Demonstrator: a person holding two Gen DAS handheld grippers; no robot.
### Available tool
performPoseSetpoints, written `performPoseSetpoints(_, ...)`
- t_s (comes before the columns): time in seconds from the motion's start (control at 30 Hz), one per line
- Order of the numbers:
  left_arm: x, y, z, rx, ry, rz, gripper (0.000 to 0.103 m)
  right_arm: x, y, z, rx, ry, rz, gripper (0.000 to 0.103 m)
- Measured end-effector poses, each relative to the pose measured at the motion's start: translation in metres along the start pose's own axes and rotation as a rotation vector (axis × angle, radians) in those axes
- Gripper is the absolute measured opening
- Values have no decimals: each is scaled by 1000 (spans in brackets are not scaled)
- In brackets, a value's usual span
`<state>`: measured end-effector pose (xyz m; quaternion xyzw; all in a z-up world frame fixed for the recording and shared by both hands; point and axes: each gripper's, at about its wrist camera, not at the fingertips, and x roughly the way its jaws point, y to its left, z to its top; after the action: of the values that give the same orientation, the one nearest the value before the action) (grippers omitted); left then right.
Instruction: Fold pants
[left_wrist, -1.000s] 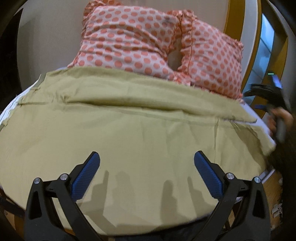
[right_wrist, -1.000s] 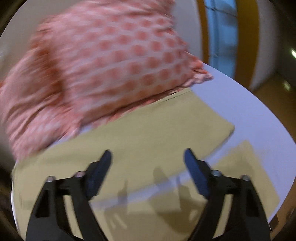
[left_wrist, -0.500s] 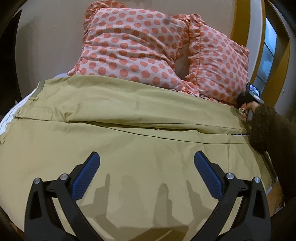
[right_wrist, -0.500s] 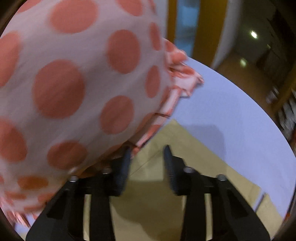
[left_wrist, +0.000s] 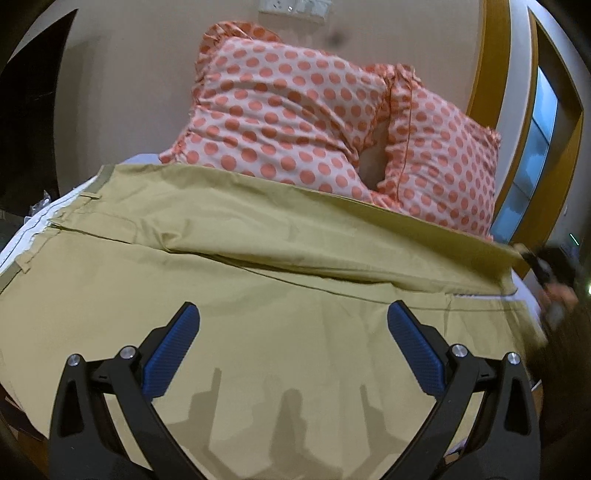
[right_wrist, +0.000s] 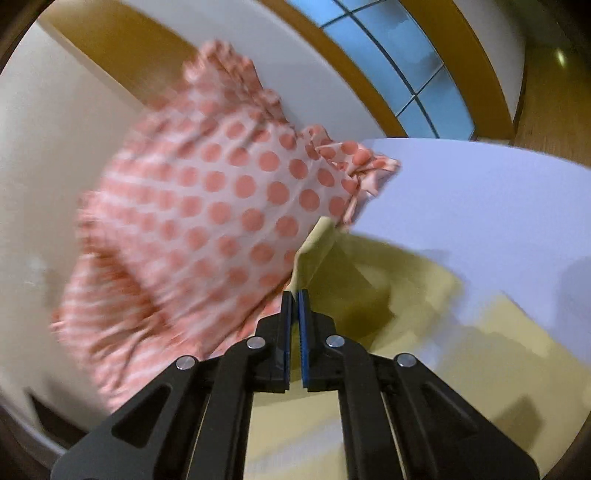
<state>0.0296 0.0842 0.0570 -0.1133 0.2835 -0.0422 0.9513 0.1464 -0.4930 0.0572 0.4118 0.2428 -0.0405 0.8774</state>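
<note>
Khaki pants (left_wrist: 280, 295) lie spread across the bed, waistband at the left and legs running right. My left gripper (left_wrist: 293, 325) is open and empty, hovering over the near leg. My right gripper (right_wrist: 294, 295) is shut on the far leg's hem corner (right_wrist: 314, 243) and lifts it beside the pillow. In the left wrist view the right gripper (left_wrist: 546, 262) shows blurred at the far right end of the pants.
Two pink pillows with coral dots (left_wrist: 295, 122) (right_wrist: 207, 221) lean against the wall behind the pants. White bed sheet (right_wrist: 480, 206) shows right of the pants. A wood-framed window (right_wrist: 399, 66) stands on the right.
My right gripper closed on the far leg's hem and raised it off the sheet. The left gripper stayed open and shifted only slightly over the pants.
</note>
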Motion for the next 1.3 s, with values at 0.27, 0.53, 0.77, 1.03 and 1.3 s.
performPoseSetpoints(0.27, -8, 20, 29, -53, -38, -11, 101, -61, -73, -75, 212, 188, -29, 6)
performPoseSetpoints(0.53, 14, 63, 53, -193, 49, -66, 101, -53, -71, -81, 225, 236, -57, 34)
performPoseSetpoints(0.77, 83, 115, 100, -404, 178, -62, 101, -60, -67, -63, 170, 83, 42, 2)
performPoseSetpoints(1.03, 182, 142, 138, -490, 309, 35, 69, -61, -54, -49, 148, 50, 86, 2)
performPoseSetpoints(1.3, 131, 138, 124, -446, 230, 26, 4, -76, -48, -35, 136, -6, 109, 2)
